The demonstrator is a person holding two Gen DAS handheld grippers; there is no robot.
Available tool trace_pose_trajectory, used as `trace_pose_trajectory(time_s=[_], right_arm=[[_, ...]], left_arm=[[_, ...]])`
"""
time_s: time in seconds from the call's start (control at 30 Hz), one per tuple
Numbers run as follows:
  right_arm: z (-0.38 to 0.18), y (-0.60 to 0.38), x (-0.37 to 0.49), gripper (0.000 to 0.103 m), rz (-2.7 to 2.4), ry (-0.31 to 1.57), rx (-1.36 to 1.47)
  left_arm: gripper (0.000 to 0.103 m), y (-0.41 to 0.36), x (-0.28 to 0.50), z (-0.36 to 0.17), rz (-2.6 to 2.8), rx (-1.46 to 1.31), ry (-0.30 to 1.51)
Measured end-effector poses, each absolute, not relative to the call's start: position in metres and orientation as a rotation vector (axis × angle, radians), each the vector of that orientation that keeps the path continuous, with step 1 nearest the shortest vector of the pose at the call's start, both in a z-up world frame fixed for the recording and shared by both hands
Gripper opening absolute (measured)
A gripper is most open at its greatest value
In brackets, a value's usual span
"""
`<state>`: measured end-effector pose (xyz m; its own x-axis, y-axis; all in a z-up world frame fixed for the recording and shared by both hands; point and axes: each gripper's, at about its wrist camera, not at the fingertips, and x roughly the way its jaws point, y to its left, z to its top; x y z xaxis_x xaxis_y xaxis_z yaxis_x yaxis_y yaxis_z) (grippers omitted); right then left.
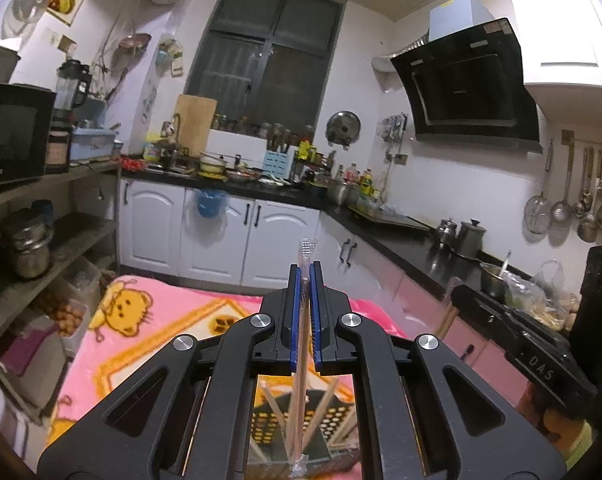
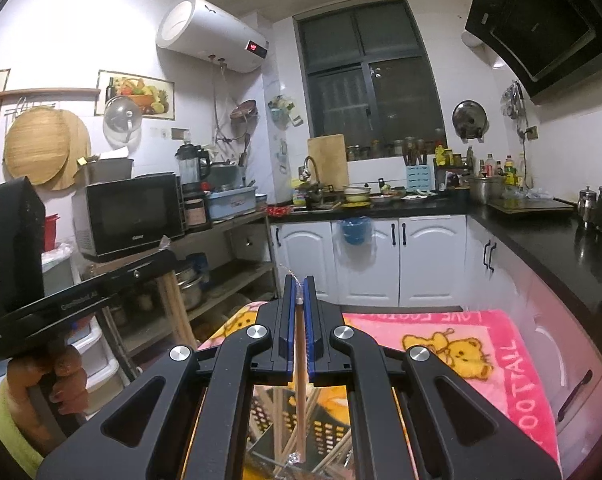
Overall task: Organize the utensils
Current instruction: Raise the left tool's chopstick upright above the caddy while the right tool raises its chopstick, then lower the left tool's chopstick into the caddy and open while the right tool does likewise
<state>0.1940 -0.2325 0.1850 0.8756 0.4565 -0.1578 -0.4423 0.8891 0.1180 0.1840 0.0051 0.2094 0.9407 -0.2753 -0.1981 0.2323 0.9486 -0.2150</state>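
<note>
My left gripper [image 1: 305,270] is shut on a pair of wooden chopsticks in a clear wrapper [image 1: 305,248], whose tip sticks out past the blue pads. My right gripper [image 2: 299,282] is shut on another wrapped pair of chopsticks [image 2: 300,360]. Both are held above a black perforated utensil holder [image 1: 333,420] [image 2: 329,428] that has several chopsticks standing in it. In the left wrist view the right gripper [image 1: 461,298] shows at the right. The right wrist view has the left gripper [image 2: 167,258] at the left, gripped by a hand [image 2: 61,372], with its chopsticks [image 2: 177,312] hanging down.
The holder stands on a pink bear-print blanket [image 1: 149,332] [image 2: 481,344]. A black counter [image 1: 401,248] with pots runs along the right, white cabinets [image 2: 365,264] stand ahead, and open shelves with a microwave [image 2: 129,216] are on the left.
</note>
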Motion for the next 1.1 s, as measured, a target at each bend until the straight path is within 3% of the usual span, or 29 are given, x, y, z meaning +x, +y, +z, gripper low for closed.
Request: trace_pose_trajectory(time_s=[1.1], right_arm=[[0.119,-0.213,0.240,0.005,0.469,0.311,0.079]], left_arm=[[0.002,-0.010,0.237,0.130,-0.191,-0.109,0.366]])
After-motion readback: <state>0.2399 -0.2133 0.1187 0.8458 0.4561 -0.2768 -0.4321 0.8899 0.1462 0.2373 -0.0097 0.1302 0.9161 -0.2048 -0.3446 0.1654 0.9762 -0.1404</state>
